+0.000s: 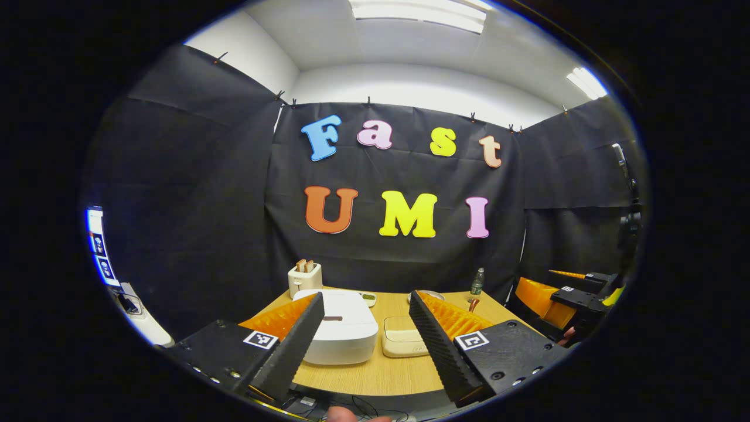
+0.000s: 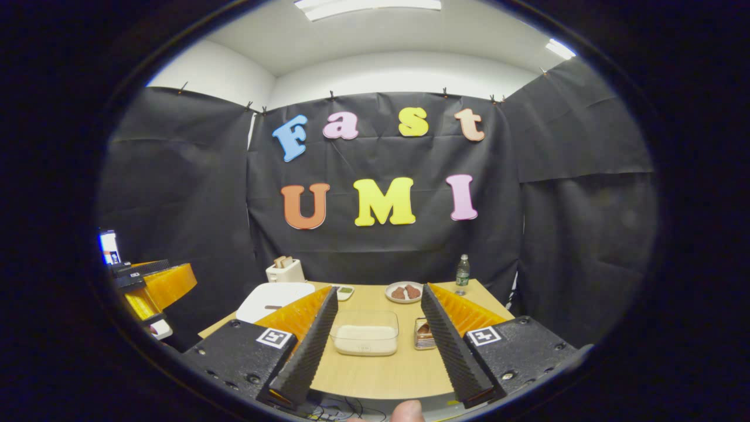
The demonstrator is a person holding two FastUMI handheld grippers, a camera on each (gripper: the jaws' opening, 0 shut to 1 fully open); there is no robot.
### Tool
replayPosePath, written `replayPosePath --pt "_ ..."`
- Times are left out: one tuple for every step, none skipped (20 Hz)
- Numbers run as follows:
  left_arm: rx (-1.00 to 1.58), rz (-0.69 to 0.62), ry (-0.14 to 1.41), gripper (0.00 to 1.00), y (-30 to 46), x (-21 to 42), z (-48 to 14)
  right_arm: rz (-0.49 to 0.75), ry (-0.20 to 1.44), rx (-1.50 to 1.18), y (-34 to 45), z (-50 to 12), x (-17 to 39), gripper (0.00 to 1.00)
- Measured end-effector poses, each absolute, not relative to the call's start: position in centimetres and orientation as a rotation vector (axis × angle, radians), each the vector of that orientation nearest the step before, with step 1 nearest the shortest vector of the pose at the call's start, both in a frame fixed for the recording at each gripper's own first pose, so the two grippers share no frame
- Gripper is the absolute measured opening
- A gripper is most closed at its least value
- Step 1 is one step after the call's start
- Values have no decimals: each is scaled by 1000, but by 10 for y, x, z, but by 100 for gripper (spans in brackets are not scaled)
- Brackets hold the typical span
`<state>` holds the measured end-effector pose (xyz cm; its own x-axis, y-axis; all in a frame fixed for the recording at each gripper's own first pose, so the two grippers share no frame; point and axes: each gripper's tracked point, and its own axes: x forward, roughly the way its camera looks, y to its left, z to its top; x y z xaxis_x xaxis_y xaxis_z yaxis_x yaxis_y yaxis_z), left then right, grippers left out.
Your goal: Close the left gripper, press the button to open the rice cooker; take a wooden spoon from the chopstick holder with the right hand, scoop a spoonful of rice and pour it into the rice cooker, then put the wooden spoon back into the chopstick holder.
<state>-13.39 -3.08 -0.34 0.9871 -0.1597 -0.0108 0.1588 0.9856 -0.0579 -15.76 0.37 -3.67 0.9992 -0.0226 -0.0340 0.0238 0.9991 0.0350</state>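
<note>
**Rice cooker shut, both jaws wide**

Rice cooker [image 1: 340, 327], lid down, sits behind our left gripper's [image 1: 366, 346] near finger, well back from the table [image 1: 375, 375] edge. We hold both jaws wide, with nothing between them. Between the right gripper's [image 2: 379, 351] jaws lies a clear tub of rice [image 2: 365, 339]; bare wood fronts it (open room). Beside the far finger stands the chopstick holder [image 2: 423, 334], contents unclear.

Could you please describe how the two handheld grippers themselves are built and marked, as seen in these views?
Both look alike. The left gripper and right gripper each have two long wedge-shaped fingers with ribbed inner faces, orange ridged outer sides, and black blocky bases with screws. Each base carries a square black-and-white marker. Thin cables run below.
</note>
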Motion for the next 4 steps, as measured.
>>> replayPosePath --pt "-56 -157 12 94 -28 -135 -3 -21 30 37 6 -37 -157 89" --pt "-53 -154 8 94 -26 -134 -2 -19 32 36 7 -39 -157 93" --pt "-48 -158 11 94 -28 -134 -4 -15 34 35 10 -42 -157 93" --pt "-42 -157 16 94 -27 -134 -6 -13 37 35 11 -44 -157 89"
